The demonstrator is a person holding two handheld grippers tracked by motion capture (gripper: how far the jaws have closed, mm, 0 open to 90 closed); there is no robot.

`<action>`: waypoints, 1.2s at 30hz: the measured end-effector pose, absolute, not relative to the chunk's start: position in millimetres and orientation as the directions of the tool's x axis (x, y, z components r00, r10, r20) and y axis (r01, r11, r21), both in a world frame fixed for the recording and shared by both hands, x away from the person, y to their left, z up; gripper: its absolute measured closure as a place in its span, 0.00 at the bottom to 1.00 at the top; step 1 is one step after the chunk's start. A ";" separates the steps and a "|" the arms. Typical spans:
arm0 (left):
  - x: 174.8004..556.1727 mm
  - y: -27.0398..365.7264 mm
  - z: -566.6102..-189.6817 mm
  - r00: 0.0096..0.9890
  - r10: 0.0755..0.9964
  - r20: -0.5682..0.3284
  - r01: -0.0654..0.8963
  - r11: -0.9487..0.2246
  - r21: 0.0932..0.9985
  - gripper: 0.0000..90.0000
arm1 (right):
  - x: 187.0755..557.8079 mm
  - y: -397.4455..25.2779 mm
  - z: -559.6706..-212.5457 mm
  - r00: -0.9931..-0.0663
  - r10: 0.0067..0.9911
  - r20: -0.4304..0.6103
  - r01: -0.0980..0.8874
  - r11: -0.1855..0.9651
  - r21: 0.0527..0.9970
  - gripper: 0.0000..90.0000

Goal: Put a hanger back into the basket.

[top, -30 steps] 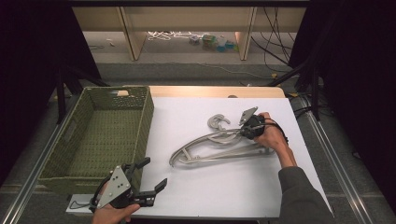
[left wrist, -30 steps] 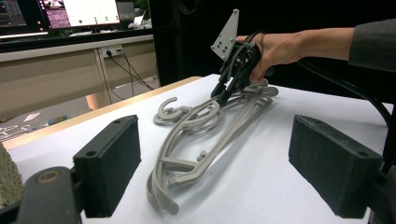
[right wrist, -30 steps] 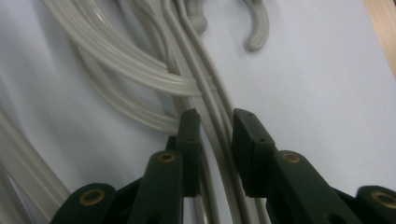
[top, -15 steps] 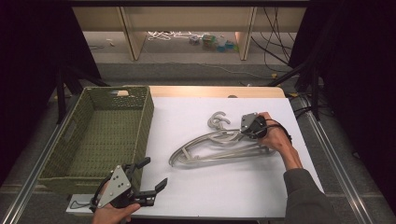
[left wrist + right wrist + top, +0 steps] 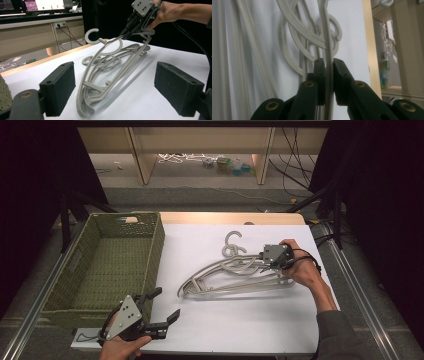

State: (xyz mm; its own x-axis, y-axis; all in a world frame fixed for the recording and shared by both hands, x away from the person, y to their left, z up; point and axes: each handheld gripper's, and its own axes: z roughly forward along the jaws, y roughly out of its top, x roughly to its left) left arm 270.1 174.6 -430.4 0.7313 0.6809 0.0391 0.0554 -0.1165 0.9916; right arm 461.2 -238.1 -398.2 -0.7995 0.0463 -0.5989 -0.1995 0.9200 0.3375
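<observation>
Your right tool [image 5: 261, 261], clamped on the top hanger [image 5: 107, 50], had just raised it off the counter [image 5: 240, 320]; your left tool [image 5: 159, 309] waited, jaws apart, lower left.

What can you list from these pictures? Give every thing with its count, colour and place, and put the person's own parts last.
Hangers: a tangled pile, exact count unclear, pale grey, middle of the table; one raised at its right end.
Basket: one, green woven, left side of the table.
Table: one, white top with a wooden far edge.
Right gripper: one, black, jaws shut on a hanger's bar.
Left gripper: one, black, jaws open, near the front edge.
Hands: two, right hand, left hand.
</observation>
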 end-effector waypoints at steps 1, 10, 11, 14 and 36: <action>270.8 173.5 -429.9 0.733 0.679 0.034 0.059 -0.113 0.992 0.19 | 458.4 -238.1 -396.5 -0.798 0.038 -0.602 -0.210 0.918 0.336 0.92; 288.0 143.4 -417.3 0.746 0.662 0.078 0.051 -0.173 0.984 0.18 | 437.2 -233.8 -379.3 -0.761 0.014 -0.649 -0.276 0.898 0.343 0.92; 296.4 133.6 -410.2 0.742 0.664 0.086 0.060 -0.193 0.979 0.19 | 428.9 -232.2 -374.1 -0.748 0.005 -0.664 -0.293 0.895 0.337 0.92; 306.7 125.0 -403.6 0.744 0.663 0.081 0.079 -0.209 0.975 0.18 | 419.2 -230.0 -369.7 -0.744 0.000 -0.668 -0.304 0.891 0.338 0.92; 369.9 78.6 -395.8 0.803 0.590 -0.084 0.334 -0.328 0.884 0.44 | 371.3 -203.5 -348.9 -0.697 -0.111 -0.708 -0.462 0.825 0.325 0.92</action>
State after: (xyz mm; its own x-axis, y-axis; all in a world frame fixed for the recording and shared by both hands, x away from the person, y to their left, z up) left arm 369.9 78.6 -395.8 0.8030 0.5899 -0.0845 0.3338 -0.3278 0.8838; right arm 371.3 -203.5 -348.9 -0.6972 -0.1108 -0.7083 -0.4616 0.8253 0.3252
